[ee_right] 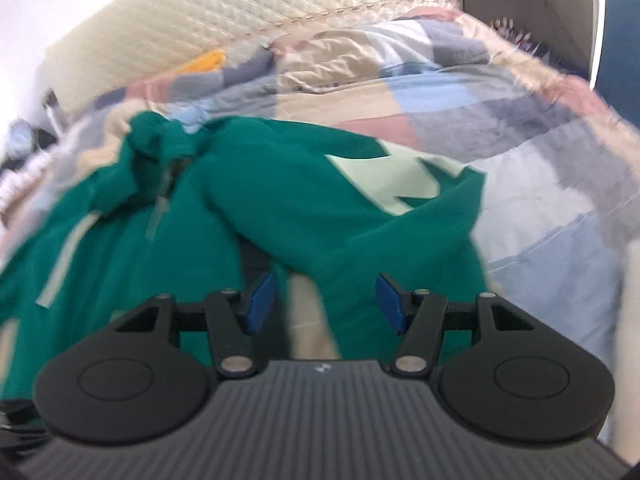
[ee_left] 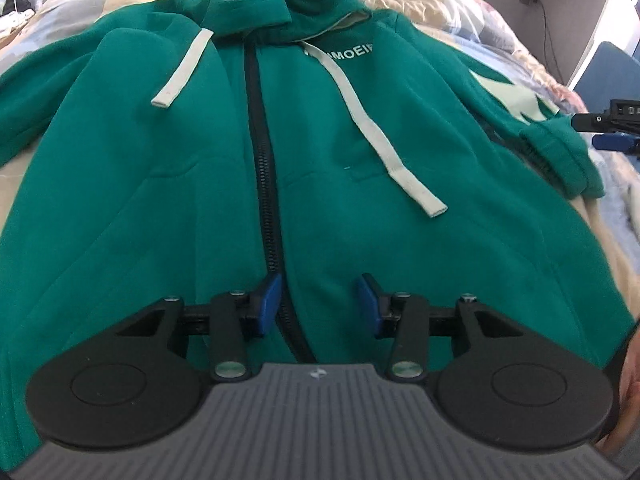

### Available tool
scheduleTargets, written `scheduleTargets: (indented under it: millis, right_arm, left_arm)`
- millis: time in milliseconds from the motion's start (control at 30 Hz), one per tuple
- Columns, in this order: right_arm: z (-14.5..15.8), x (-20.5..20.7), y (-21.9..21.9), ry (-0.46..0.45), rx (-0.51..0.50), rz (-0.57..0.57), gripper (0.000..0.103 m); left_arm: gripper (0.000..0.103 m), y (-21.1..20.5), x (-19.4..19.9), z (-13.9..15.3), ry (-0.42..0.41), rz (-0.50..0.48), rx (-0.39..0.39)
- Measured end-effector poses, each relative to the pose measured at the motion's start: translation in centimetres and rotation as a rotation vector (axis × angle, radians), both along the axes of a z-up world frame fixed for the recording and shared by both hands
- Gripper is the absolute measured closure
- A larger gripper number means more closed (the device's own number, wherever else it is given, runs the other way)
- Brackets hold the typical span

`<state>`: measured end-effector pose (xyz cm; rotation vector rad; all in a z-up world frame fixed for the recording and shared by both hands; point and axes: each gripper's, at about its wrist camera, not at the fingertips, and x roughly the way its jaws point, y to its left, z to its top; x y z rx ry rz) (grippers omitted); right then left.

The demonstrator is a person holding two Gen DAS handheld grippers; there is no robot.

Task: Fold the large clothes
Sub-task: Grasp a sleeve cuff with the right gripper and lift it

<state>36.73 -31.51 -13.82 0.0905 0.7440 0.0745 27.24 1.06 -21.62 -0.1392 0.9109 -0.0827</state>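
One green hoodie (ee_left: 340,200), two drawstrings (ee_left: 182,68), two grippers (ee_left: 318,304).

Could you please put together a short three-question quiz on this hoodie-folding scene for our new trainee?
1. True or false: the black zipper of the green fleece hoodie is closed along its visible length.
2. What does the hoodie lie on? A) a wooden floor B) a patchwork quilt on a bed C) a metal rack
3. In the left wrist view, are the left tongs gripping fabric, or standing open over the hoodie's front?

Key
1. True.
2. B, the pastel patchwork quilt.
3. Open: their blue pads stand apart either side of the zipper, with nothing pinched.
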Motion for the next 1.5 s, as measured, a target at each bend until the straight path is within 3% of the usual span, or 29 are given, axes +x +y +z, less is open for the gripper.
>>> scheduleTargets:
  millis: [33,100,133,467,533,567,667,700,900,1033,1167,1267,1300,1500]
  right_arm:
    - [-0.4,0.4,0.1,0.004,-0.01,-0.003,0.039]
    - [-1.4,1.0,0.4,0.004,-0.038,0.015,0.02]
    - [-1.8,1.2,0.5,0.004,-0.068,0.024,0.019]
    - [-7.2,4.4,1.4,0.156,-0.325,0.125,0.018]
    - [-7.1,4.5,1.4,0.155,-0.35,0.119,0.023]
    - [-6.8,4.5,1.1,0.153,-0.343,0.096,0.031]
    - [-4.5,3.8,-0.4,0.097,-0.273,0.007,0.053]
    - [-3.6,3.5,-1.2,0.068,-0.245,-0.028,0.055]
    - [1.6,1.3,-7.3,-0.085,-0.021,-0.267,0.058]
    - [7.3,0.8,-9.4,-0.21,-0.001,-0.3,0.058]
    - [14.7,1.4,-9.9,-0.341,-0.028,-0.297,0.062]
    - [19.4,2.5,-8.9,-0.409,-0.083,-0.301,0.084]
    - [20.9,3.0,-8.4,-0.421,-0.075,-0.281,0.084]
    - [24.1,4.1,-0.7,-0.5,-0.119,-0.06,0.085]
  left_arm:
    - [0.054,-0.1,0.1,0.1,0.003,-0.002,0.006]
    - [0.054,0.2,0.1,0.1,-0.002,-0.001,-0.001]
    - [0.054,0.3,0.0,0.1,-0.009,-0.005,-0.003]
    - [0.053,0.8,-0.2,0.7,-0.047,0.003,-0.074]
    - [0.053,1.1,-0.2,0.9,-0.053,0.016,-0.091]
    - [0.053,1.2,-0.3,1.0,-0.055,0.023,-0.099]
    - [0.053,1.6,-0.4,1.2,-0.06,0.041,-0.132]
    - [0.053,1.7,-0.4,1.3,-0.066,0.048,-0.138]
    - [0.053,2.3,-1.3,2.2,-0.108,0.074,-0.15]
    - [0.053,3.5,-2.5,2.7,-0.134,0.102,-0.179]
    - [0.053,5.0,-3.0,3.1,-0.143,0.148,-0.24]
    - [0.053,6.0,-3.0,3.1,-0.144,0.176,-0.282]
    - [0.053,6.2,-2.9,3.1,-0.141,0.181,-0.287]
    - [0.053,6.6,-2.9,2.9,-0.125,0.197,-0.302]
